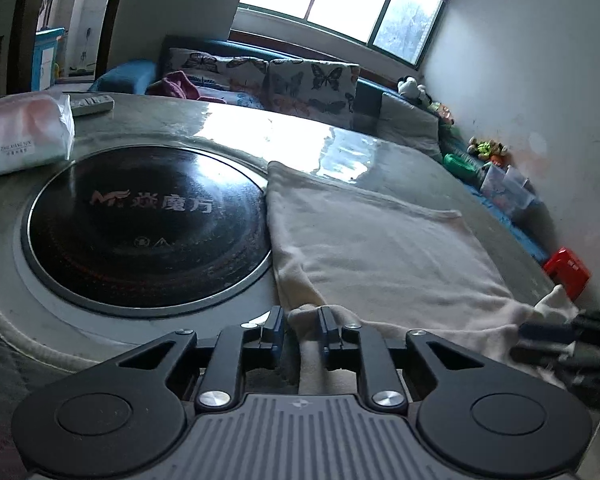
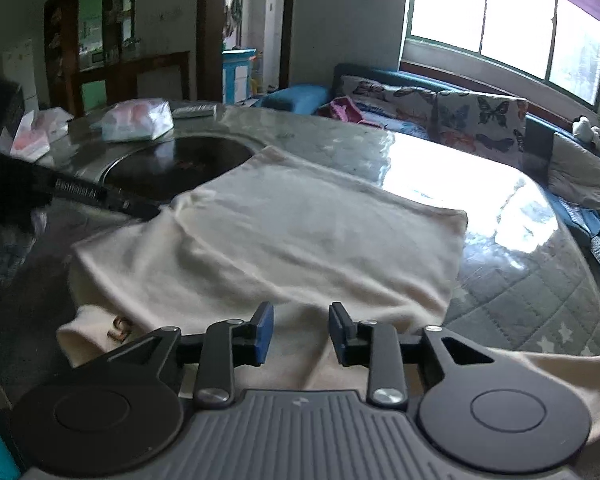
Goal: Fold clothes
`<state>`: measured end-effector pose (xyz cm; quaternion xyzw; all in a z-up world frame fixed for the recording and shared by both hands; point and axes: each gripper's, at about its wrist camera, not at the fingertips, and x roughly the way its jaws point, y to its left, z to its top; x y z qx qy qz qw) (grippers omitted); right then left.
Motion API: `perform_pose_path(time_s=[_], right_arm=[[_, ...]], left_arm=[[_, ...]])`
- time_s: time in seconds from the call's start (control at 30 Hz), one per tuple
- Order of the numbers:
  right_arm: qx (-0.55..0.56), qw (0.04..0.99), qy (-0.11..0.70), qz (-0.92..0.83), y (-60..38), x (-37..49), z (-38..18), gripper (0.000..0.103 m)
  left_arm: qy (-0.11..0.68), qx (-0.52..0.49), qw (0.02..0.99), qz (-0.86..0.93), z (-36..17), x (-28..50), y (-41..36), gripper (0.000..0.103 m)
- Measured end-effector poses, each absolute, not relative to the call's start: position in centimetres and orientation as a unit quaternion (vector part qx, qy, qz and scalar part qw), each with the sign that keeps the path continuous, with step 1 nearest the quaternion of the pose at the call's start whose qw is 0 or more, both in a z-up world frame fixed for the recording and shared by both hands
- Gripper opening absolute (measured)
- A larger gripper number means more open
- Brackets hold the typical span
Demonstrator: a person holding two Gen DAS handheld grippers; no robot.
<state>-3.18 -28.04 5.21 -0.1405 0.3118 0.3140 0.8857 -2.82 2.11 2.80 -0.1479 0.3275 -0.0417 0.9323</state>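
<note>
A cream-white garment (image 1: 380, 248) lies partly folded on the round grey table (image 1: 420, 160), right of the black hob. My left gripper (image 1: 302, 326) has its jaws a little apart with a bunched edge of the garment between them at the near left corner. In the right wrist view the garment (image 2: 300, 232) spreads ahead, with a brown mark on its near left flap. My right gripper (image 2: 300, 330) is open just above the garment's near edge, holding nothing. The right gripper shows blurred in the left wrist view (image 1: 572, 340); the left gripper shows at the garment's left corner (image 2: 100, 196).
A black round hob (image 1: 148, 224) is set in the table's middle. A tissue pack (image 1: 24, 136) and a remote (image 1: 92, 104) lie at the far left. A sofa with butterfly cushions (image 1: 292, 80) stands behind, toys and a red box (image 1: 566, 272) along the right wall.
</note>
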Motion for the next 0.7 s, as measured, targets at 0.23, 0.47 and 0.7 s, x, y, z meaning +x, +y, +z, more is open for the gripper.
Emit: perform_pose_path(time_s=[0.23,0.47,0.7], right_arm=[[-0.146,0.881,0.316,0.319,-27.6,-3.5,4.5,0.035],[-0.150,0.881,0.314,0.320,-27.5,-3.5,4.5,0.040],[-0.145,0.882,0.316,0.318,-27.6,-3.6,4.3,0.043]], left_arm=[[0.304,-0.135,0.943,-0.023,3.2,-3.8,2.1,0.000],[0.314,-0.170,0.933,-0.033,3.6,-3.5,2.8,0.009],[0.334,-0.183,0.924,-0.031,2.8,-2.4,2.4,0.027]])
